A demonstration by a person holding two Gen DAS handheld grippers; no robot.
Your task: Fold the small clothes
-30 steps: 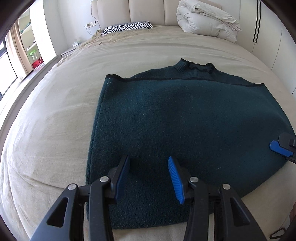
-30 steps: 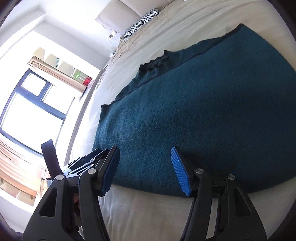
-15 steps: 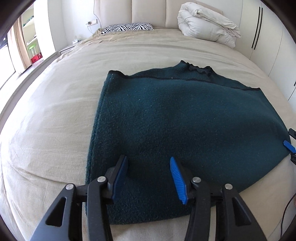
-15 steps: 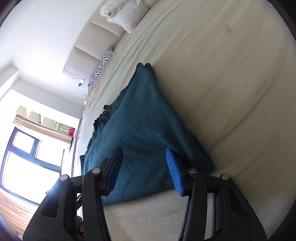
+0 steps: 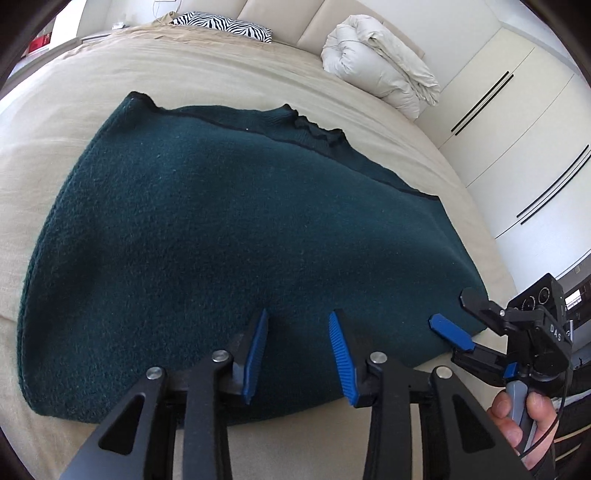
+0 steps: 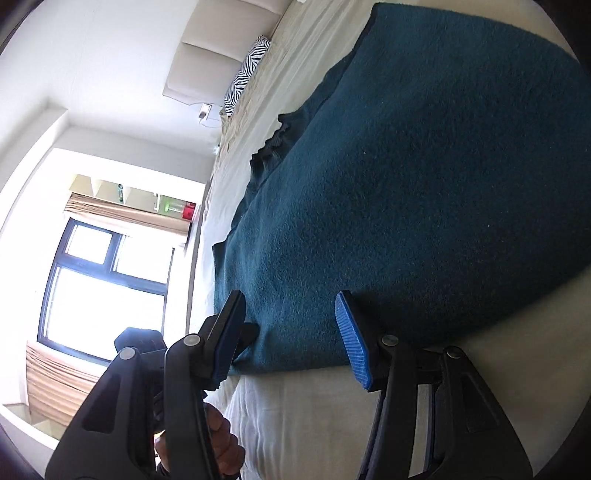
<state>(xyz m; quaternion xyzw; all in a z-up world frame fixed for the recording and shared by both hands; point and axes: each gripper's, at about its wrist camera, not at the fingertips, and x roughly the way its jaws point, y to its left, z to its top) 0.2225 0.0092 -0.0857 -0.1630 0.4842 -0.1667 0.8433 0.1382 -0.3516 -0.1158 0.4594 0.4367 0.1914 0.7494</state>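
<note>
A dark teal knitted sweater (image 5: 221, 236) lies flat on a beige bed (image 5: 74, 85), collar at the far side; it also shows in the right wrist view (image 6: 406, 184). My left gripper (image 5: 297, 332) is open and empty, just above the sweater's near hem. My right gripper (image 6: 291, 314) is open and empty at the hem too, tilted on its side. It shows in the left wrist view (image 5: 458, 317) at the sweater's near right corner, held by a hand.
A rolled white duvet (image 5: 380, 74) and a zebra-print pillow (image 5: 225, 27) lie at the bed's head. White wardrobe doors (image 5: 517, 122) stand to the right. A window (image 6: 107, 288) is beyond the bed's left side.
My left gripper has shifted right along the hem and turned. My right gripper has swung back over the sweater's near edge, closer to the left one. Both stay open.
</note>
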